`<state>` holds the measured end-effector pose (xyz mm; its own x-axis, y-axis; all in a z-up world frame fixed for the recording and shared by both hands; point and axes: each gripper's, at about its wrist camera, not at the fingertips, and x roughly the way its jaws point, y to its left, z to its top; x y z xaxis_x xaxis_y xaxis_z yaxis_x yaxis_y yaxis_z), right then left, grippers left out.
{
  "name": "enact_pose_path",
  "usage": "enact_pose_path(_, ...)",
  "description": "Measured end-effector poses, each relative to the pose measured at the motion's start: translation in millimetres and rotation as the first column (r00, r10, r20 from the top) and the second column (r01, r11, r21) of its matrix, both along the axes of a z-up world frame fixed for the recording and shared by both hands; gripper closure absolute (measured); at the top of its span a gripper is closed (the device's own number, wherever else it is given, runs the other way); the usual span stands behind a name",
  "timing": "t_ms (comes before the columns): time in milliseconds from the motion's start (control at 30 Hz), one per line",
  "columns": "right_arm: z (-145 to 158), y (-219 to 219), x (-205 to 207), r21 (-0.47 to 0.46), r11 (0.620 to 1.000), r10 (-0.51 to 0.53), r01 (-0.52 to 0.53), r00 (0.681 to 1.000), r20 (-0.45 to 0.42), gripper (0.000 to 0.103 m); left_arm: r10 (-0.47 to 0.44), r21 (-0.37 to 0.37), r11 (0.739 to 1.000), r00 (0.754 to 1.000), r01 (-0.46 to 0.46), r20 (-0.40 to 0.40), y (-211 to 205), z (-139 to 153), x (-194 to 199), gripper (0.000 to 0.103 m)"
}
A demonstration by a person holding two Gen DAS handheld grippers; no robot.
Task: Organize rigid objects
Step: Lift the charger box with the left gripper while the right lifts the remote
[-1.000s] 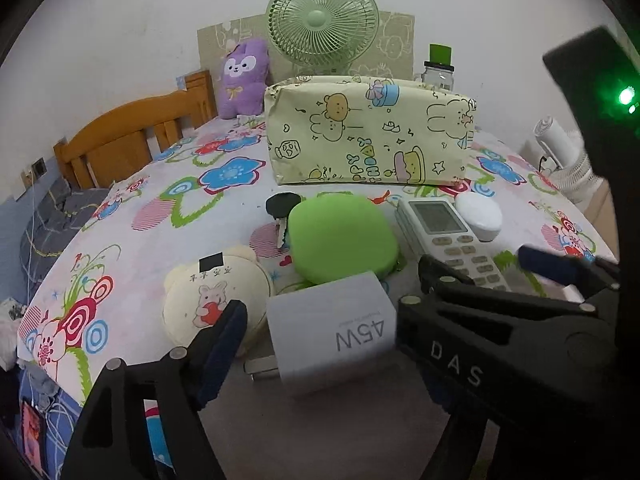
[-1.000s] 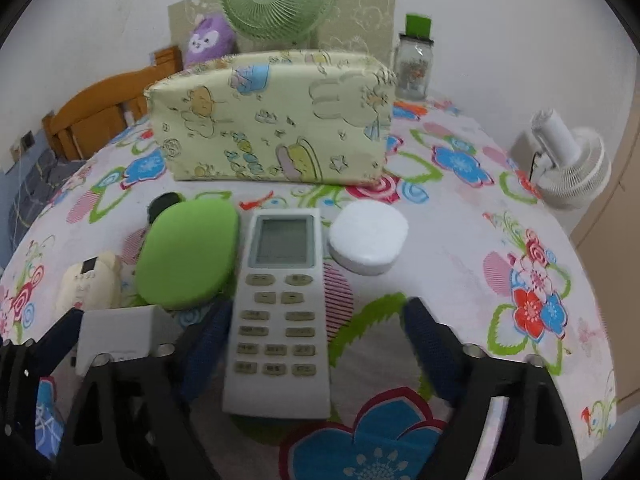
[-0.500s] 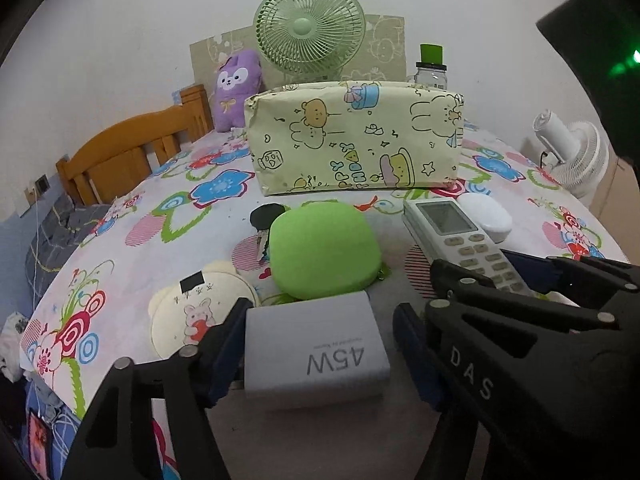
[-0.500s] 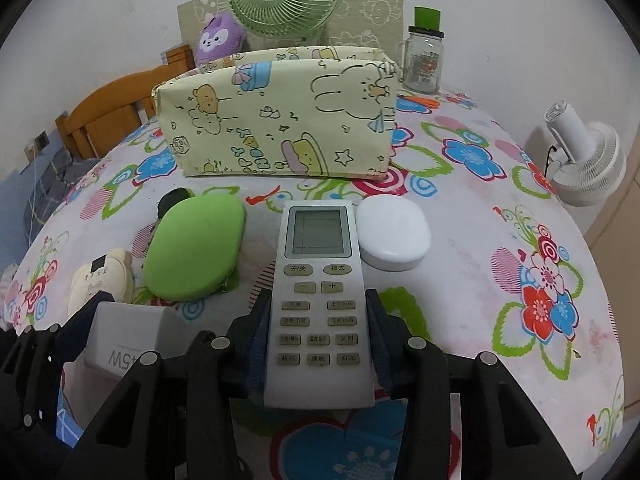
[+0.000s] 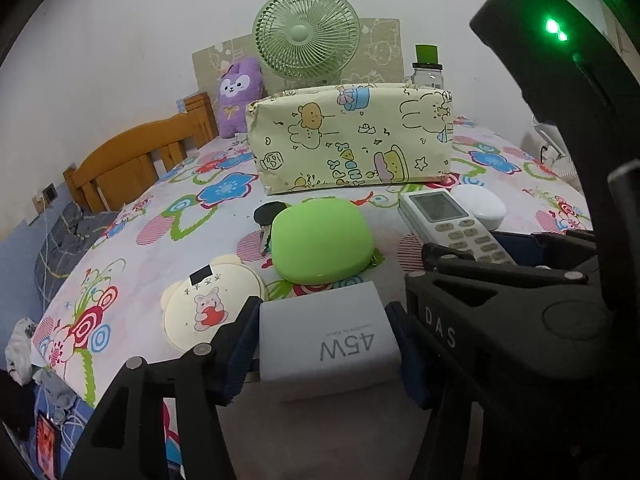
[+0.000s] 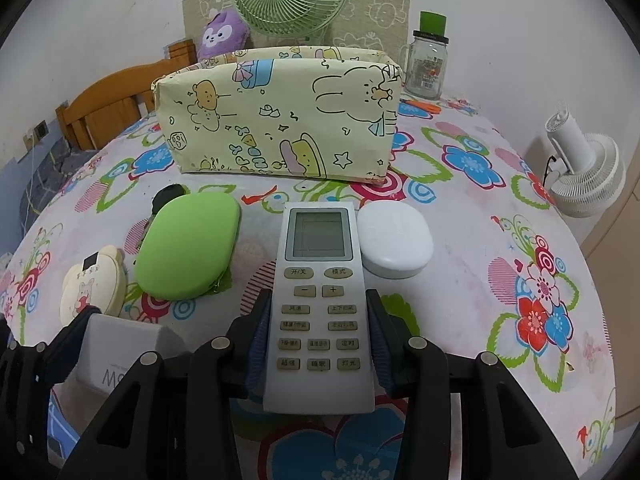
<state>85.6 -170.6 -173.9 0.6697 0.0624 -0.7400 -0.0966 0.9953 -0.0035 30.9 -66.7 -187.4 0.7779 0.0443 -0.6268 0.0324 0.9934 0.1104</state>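
Gripping two things at once, we hold the remote [image 6: 320, 304] in our right gripper [image 6: 318, 344], jaws clamped on its lower half, and the charger [image 5: 326, 342] in our left gripper [image 5: 320, 354], whose jaws have just been closing onto its sides. Both sit in front of the patterned box [image 6: 276, 116]. We judge the smooth charger may slip or twist when lifted, since the pads catch only its edges.

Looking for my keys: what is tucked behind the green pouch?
A black object pokes out from behind the green pouch, perhaps a key fob, with a bit of metal at the pouch's edge. The pouch covers the rest, so keys cannot be confirmed.
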Motion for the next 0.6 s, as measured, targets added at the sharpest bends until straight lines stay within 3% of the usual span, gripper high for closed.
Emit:
enact_pose_path(367, 5, -3, 2, 0.038, 0.999, -0.02, 0.021, 1.0, -0.013, 0.056, -0.047, -0.058, 0.997, 0.999, 0.046, -0.024, 4, 5, 20, 0.04)
enact_pose_path(600, 16, -1, 8, 0.038, 0.999, -0.024, 0.024, 1.0, 0.011, 0.056, -0.062, -0.058, 0.996, 0.998, 0.06, -0.022, 6, 13, 32, 0.04)
